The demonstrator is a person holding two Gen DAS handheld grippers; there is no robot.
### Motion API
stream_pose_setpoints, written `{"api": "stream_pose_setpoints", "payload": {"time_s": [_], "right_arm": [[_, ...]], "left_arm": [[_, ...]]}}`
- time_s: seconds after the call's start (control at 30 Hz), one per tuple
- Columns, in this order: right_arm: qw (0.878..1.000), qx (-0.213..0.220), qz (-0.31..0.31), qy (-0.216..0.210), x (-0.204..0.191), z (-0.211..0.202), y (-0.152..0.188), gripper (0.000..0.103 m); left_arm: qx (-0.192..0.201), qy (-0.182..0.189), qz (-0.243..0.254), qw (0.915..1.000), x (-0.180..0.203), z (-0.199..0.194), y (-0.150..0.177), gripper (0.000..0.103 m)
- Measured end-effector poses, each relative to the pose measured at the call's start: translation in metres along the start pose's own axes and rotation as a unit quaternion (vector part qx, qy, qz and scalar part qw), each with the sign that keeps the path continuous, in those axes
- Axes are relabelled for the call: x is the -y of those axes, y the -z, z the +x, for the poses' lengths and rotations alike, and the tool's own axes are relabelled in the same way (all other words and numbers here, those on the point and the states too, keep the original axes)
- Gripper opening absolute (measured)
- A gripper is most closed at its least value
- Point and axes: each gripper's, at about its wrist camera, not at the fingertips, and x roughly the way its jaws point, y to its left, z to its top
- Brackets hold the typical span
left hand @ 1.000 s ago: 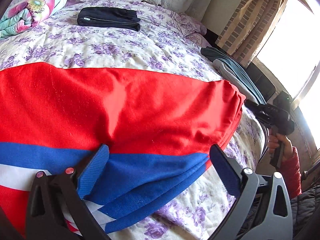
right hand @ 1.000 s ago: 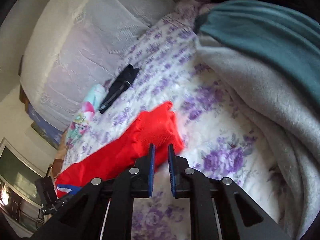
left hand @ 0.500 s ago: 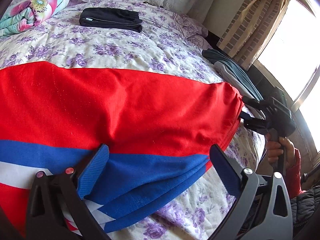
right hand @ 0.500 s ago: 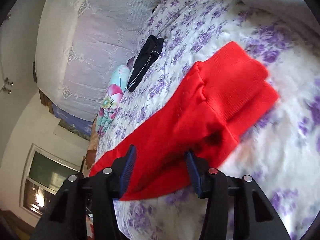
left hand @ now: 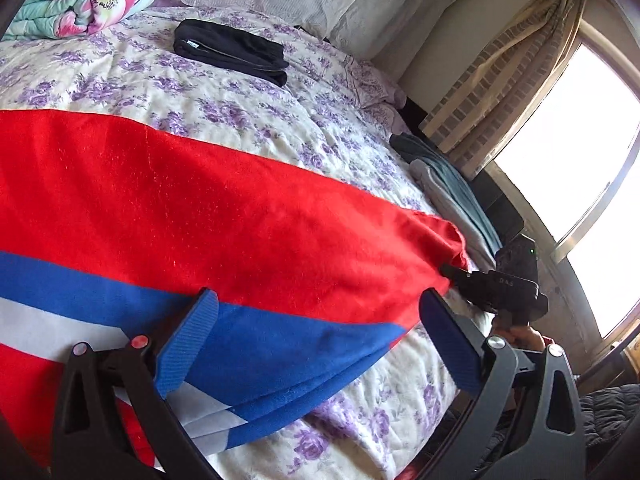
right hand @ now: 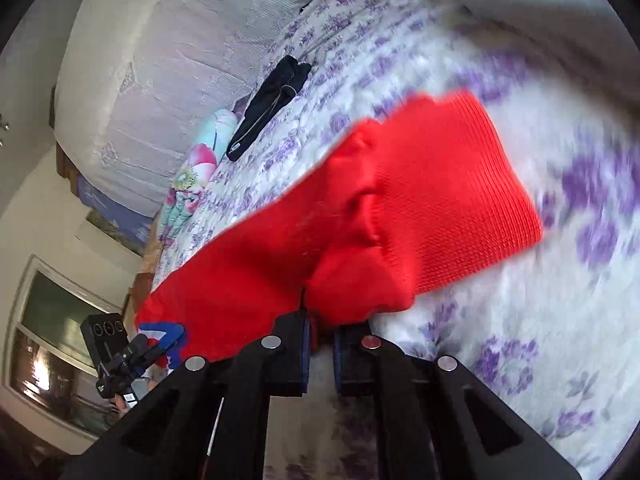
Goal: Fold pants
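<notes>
Red pants (left hand: 208,216) with a blue and white side stripe lie stretched along the floral bedspread (left hand: 240,120). My left gripper (left hand: 320,340) is open, its blue pads on either side of the blue stripe near the waist end. My right gripper (right hand: 320,332) is shut on the red pants (right hand: 360,216) at the leg end, just behind the ribbed cuff (right hand: 472,184), and lifts that fabric slightly. The right gripper also shows in the left wrist view (left hand: 452,270), pinching the far leg end. The left gripper shows far off in the right wrist view (right hand: 160,344).
A folded black garment (left hand: 232,50) lies further up the bed. A flowered rolled quilt (left hand: 80,0) sits by the headboard. Grey and teal folded blankets (left hand: 448,184) lie at the bed's window side. The bed edge drops off in front of the left gripper.
My right gripper, open around the leg end half a second ago, has closed on the red fabric behind the cuff. The left gripper has stayed open over the stripe.
</notes>
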Motion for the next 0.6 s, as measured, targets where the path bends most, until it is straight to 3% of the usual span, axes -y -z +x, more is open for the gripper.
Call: {"api": "stream_pose_setpoints", "payload": {"time_s": [0.1, 0.13, 0.2, 0.33, 0.47, 0.57, 0.6], "right_arm": [[0.996, 0.032, 0.040, -0.068, 0.003, -0.016, -0.004, 0.046], [0.994, 0.038, 0.052, -0.084, 0.005, -0.019, -0.007, 0.047], [0.994, 0.037, 0.069, -0.076, 0.011, -0.019, -0.010, 0.042], [0.989, 0.061, 0.107, -0.084, 0.026, -0.019, -0.011, 0.013], [0.996, 0.084, 0.018, -0.030, 0.003, -0.020, -0.021, 0.008], [0.991, 0.103, -0.084, -0.003, -0.036, -0.028, -0.031, 0.008], [0.992, 0.094, -0.082, -0.001, -0.034, -0.029, -0.035, 0.008]], "left_arm": [[-0.007, -0.016, 0.010, 0.9998, 0.004, 0.003, 0.002, 0.098], [-0.009, -0.020, 0.012, 0.9997, 0.005, 0.004, 0.002, 0.098], [-0.010, -0.024, 0.014, 0.9996, 0.005, 0.004, 0.003, 0.098], [-0.010, -0.023, 0.014, 0.9996, 0.004, 0.004, 0.003, 0.098], [-0.011, -0.027, 0.018, 0.9994, 0.005, 0.004, 0.004, 0.098], [-0.010, -0.026, 0.018, 0.9995, 0.005, 0.004, 0.004, 0.098], [-0.010, -0.026, 0.017, 0.9995, 0.005, 0.004, 0.004, 0.098]]}}
